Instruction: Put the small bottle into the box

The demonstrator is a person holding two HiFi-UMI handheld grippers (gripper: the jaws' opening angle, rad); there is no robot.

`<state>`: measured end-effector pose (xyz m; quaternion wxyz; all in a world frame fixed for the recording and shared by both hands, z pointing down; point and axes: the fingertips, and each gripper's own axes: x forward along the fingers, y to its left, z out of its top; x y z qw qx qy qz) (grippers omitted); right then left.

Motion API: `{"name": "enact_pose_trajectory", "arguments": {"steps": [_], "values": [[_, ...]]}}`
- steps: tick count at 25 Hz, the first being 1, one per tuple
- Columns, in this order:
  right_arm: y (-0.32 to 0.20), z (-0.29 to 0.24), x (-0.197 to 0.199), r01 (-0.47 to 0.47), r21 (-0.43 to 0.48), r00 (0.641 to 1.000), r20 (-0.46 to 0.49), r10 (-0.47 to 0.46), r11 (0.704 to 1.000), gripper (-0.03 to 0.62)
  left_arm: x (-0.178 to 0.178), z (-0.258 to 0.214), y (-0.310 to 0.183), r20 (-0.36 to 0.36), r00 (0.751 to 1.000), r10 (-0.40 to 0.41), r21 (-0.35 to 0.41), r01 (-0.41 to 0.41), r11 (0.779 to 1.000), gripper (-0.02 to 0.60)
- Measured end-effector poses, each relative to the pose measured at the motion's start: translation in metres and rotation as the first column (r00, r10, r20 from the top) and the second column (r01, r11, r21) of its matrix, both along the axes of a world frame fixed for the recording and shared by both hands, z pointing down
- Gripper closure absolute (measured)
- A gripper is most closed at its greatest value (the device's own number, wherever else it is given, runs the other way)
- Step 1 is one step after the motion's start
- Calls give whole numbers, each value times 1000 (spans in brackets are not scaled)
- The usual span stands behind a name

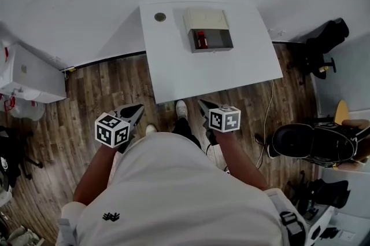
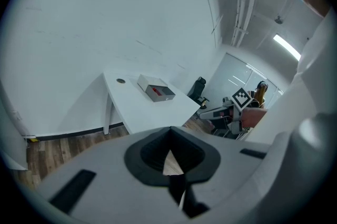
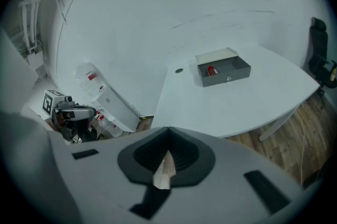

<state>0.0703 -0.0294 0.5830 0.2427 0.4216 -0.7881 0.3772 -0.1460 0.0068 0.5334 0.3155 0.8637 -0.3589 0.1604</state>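
Observation:
The small red bottle (image 1: 201, 40) stands inside the grey open box (image 1: 211, 41) at the far side of the white table (image 1: 196, 77); the box lid (image 1: 206, 19) lies folded back. I stand back from the table on the wood floor. My left gripper (image 1: 137, 109) and right gripper (image 1: 203, 105) are held close to my body, both shut and empty, far from the box. In the left gripper view the box (image 2: 157, 90) sits far off beyond the shut jaws. In the right gripper view the bottle (image 3: 211, 70) shows in the box (image 3: 225, 70).
A round cable hole (image 1: 160, 17) sits left of the box on the table. A black office chair (image 1: 324, 42) stands at the right. A dark bag (image 1: 312, 143) lies on the floor at the right, and a white cabinet (image 1: 32, 74) is at the left.

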Motion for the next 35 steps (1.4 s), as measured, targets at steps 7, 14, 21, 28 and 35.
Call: {"name": "enact_pose_trajectory", "arguments": {"steps": [7,14,21,28,35], "values": [[0,-6,-6,40,21,999,-15,-40,999,588,-4,0,3,-2,1000,-21,4,21,1000,575],[-7,-9,-15,77,34,997,-18,-76,996,588,-11,6,6,-6,999,-51,-7,51,999,577],[-5,-11,-16,86,29,996,-15,-86,996,588,-8,7,7,-6,999,-45,-13,45,999,575],[0,-11,-14,79,24,997,-12,-79,997,588,-2,6,6,2,1000,-19,-13,19,1000,577],[1,-8,-13,81,23,997,-10,-81,996,588,-1,7,6,7,1000,-11,-14,11,1000,575]]}}
